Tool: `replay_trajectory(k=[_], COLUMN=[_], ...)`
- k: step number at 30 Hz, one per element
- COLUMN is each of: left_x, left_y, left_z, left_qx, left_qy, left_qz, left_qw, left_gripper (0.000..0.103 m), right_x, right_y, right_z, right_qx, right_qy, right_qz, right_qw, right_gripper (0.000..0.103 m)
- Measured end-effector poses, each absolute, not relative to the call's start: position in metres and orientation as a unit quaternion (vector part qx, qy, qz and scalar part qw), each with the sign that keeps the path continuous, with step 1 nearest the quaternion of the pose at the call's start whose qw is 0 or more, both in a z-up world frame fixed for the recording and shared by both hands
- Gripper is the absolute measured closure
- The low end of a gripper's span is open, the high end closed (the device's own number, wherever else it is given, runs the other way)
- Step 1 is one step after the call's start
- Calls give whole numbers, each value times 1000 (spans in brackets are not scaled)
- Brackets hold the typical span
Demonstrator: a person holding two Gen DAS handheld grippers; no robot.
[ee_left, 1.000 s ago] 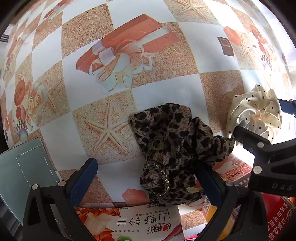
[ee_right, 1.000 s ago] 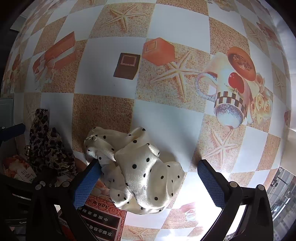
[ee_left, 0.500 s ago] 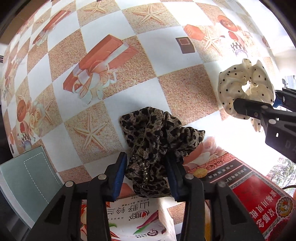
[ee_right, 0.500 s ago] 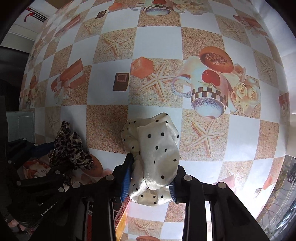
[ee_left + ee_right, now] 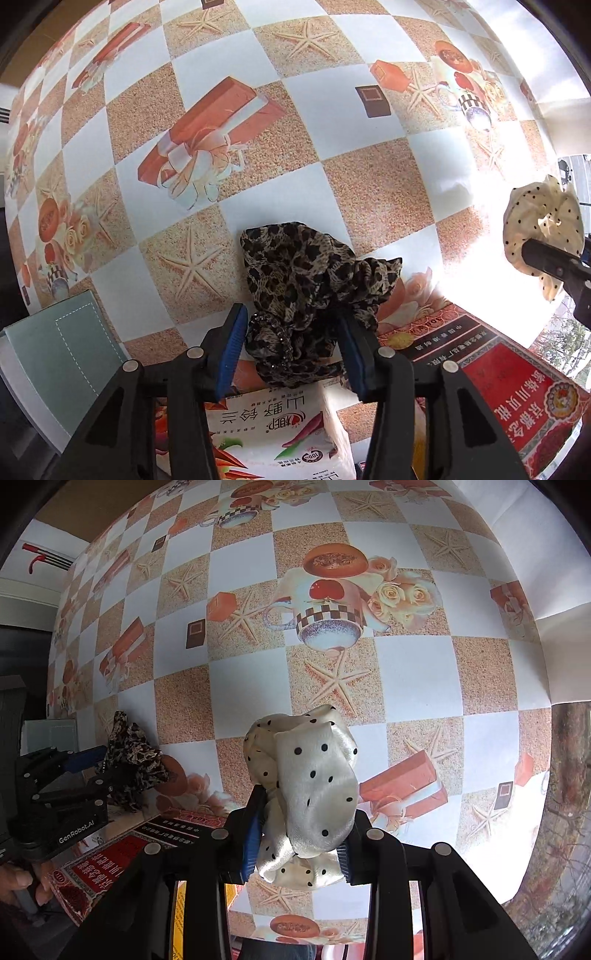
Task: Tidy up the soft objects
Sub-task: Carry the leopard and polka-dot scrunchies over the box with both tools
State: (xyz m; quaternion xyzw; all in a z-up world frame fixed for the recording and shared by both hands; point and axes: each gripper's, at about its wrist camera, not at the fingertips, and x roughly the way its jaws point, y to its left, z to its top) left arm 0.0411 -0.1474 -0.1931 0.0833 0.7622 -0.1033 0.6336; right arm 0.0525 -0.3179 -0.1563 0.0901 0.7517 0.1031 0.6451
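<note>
Both grippers hold scrunchies above the checkered tabletop (image 5: pixel 376 206).

The right gripper (image 5: pixel 295 834) is clamped tight on the cream polka-dot scrunchie (image 5: pixel 310 786). The left gripper (image 5: pixel 291 350), jaws easing apart, has the leopard-print scrunchie (image 5: pixel 306 291) between its pads, above a white packet (image 5: pixel 273 424). The red box (image 5: pixel 517 391) sits right of that packet.

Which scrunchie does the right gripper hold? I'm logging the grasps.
The cream polka-dot scrunchie, pinched in the right gripper; the leopard scrunchie sits between the left gripper's opening jaws.
</note>
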Motion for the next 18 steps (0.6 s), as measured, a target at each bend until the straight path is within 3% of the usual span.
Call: replay_trajectory(k=[5,8,9,10,11,12,18], left_x=[50,56,58,58,59,62,77], left_y=[-145,-142,-143,-145,-153,-162,-182], left_z=[-213,-223,-223,-222,-218,-216,-182], left_qx=[89,97,102,106,112,117,108], left_qy=[780,787,785,781,776,774,734], left_qz=[-100,-105,-108,-114,-122,-128,-135], left_qw=[612,601,601,604,609,609,657], left_gripper=[25,25,27,39,61,68,71], right_x=[45,38,35,34,32,31,24], right_y=[-332,-343,-344,-346,-348,-351,-362], right_z=[-155,-153,-152,-149,-147,-144,-131], right_qx=[113,123,127,130,132,135,152], right_qy=[749,749,748,746,744,741,726], right_qz=[100,96,94,92,90,88,69], right_qw=[645,644,645,647,649,652,667], right_gripper=[67,67,67,67,67,67,67])
